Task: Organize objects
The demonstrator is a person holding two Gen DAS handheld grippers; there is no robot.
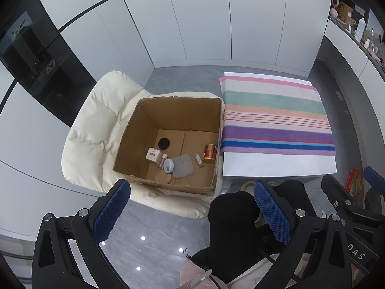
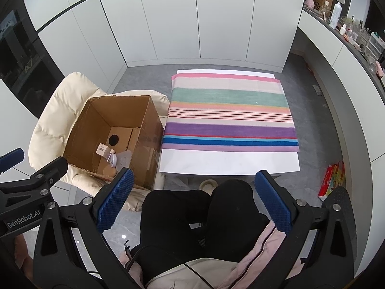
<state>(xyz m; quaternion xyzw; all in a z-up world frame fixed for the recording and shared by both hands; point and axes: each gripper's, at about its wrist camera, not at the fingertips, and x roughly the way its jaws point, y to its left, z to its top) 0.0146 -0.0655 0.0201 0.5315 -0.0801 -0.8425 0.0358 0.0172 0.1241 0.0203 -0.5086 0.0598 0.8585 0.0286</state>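
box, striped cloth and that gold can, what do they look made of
Box: brown corrugated cardboard, matte, with creased walls and frayed edges. Cloth: woven fabric, likely cotton, matte, lying flat with soft striped texture. Can: probably metal, going by its shiny gold sheen under a red label, though coated plastic is possible.

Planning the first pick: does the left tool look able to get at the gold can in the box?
Probably yes. The left tool is open and held above the box, whose top is open. The gold can stands against the right wall, which may crowd one finger.
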